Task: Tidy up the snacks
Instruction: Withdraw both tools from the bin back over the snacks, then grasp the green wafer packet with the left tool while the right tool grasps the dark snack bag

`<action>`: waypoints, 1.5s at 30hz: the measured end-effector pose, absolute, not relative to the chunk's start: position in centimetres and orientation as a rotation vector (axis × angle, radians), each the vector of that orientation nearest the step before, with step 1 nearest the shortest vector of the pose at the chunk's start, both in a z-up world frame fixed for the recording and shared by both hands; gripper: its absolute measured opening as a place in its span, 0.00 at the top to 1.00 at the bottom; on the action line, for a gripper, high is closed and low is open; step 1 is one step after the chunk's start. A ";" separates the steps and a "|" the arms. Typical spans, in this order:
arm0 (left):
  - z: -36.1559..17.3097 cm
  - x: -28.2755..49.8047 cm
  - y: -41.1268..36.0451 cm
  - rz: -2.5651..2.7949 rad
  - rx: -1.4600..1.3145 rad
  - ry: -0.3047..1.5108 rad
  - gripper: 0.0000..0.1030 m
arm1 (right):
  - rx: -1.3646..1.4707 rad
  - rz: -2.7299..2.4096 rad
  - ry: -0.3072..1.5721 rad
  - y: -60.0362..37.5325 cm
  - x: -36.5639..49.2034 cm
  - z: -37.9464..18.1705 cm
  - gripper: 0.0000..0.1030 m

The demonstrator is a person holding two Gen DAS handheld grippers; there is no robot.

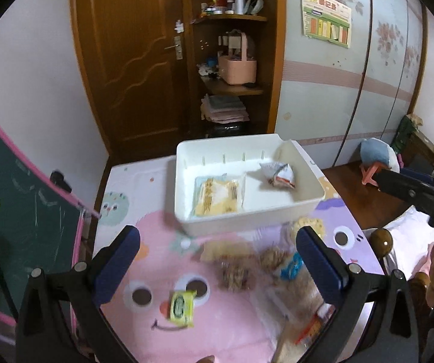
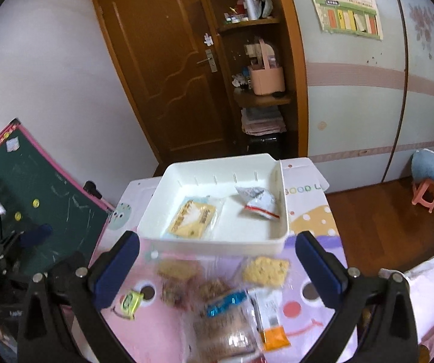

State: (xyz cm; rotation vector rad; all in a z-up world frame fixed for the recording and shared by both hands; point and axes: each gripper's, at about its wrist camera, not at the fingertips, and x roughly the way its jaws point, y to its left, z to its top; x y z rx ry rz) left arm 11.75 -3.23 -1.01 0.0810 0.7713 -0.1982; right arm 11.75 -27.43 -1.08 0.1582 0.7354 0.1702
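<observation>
A brown wooden door (image 1: 132, 60) with a metal lever handle (image 1: 173, 47) stands at 12 o'clock, beside open wooden shelves holding a pink basket (image 1: 237, 68) and folded cloths (image 1: 224, 109). A green chalkboard (image 1: 20, 211) leans at 9 o'clock; a poster (image 1: 325, 18) hangs at 1 o'clock. At 3 o'clock, a pink stool (image 2: 425, 195) stands on wooden flooring.

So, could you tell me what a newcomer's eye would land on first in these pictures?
Most likely the white bin at the table's far end, with a yellow packet and a white pouch inside. Next, the loose snacks scattered on the pink cartoon mat in front of it, a small green packet lying apart to the left. Both tongs hang open and empty over them.
</observation>
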 end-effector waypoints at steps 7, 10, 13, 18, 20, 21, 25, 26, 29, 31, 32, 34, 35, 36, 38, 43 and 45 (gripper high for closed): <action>-2.3 7.4 -0.2 -0.151 0.014 0.794 0.00 | 0.032 0.095 0.667 -26.9 5.4 -1.1 0.00; -2.9 6.2 0.8 -0.138 -0.006 0.785 0.00 | -0.057 -0.005 0.599 -26.2 2.9 -1.3 0.00; -3.8 4.9 1.8 -0.128 -0.040 0.783 0.00 | -0.093 -0.026 0.572 -26.0 1.5 -2.0 0.00; -6.0 3.5 2.6 -0.131 -0.057 0.808 0.03 | -0.110 -0.016 0.601 -26.0 -0.1 -4.3 0.00; -7.3 3.2 2.9 -0.128 -0.056 0.832 0.03 | -0.117 -0.010 0.620 -25.8 -0.6 -5.6 0.00; -7.8 3.1 3.1 -0.131 -0.061 0.845 0.03 | -0.108 0.008 0.649 -25.8 -0.7 -6.6 0.00; -11.0 3.2 4.1 -0.125 -0.079 0.909 0.03 | -0.138 0.063 0.737 -25.5 -0.8 -10.6 0.09; -11.6 3.3 4.3 -0.112 -0.077 0.921 0.03 | -0.146 0.088 0.774 -25.4 -0.7 -11.7 0.17; -13.9 3.8 4.9 -0.087 -0.079 0.965 0.03 | -0.148 0.099 0.861 -25.4 -0.6 -14.6 0.22; -14.9 4.2 5.0 -0.070 -0.081 0.978 0.03 | -0.146 0.095 0.907 -25.7 -0.3 -16.1 0.22; -15.6 4.4 5.0 -0.058 -0.083 0.974 0.03 | -0.142 0.089 0.933 -25.9 -0.1 -17.0 0.22; -16.5 4.7 5.1 -0.045 -0.091 0.961 0.03 | -0.128 0.091 0.968 -26.1 0.3 -18.2 0.22; -16.9 4.9 5.1 -0.040 -0.097 0.955 0.03 | -0.121 0.094 0.982 -26.2 0.4 -18.7 0.22; -17.2 5.2 5.1 -0.038 -0.103 0.956 0.03 | -0.119 0.096 0.996 -26.3 0.6 -19.3 0.22; -18.3 6.0 5.0 -0.042 -0.114 0.990 0.03 | -0.119 0.109 1.013 -26.2 1.0 -20.0 0.22; -20.4 7.8 4.5 -0.066 -0.089 1.077 0.03 | -0.153 0.126 1.040 -25.3 2.0 -21.4 0.22; -20.9 8.4 4.1 -0.058 -0.069 1.089 0.03 | -0.173 0.128 1.054 -24.9 2.5 -22.2 0.23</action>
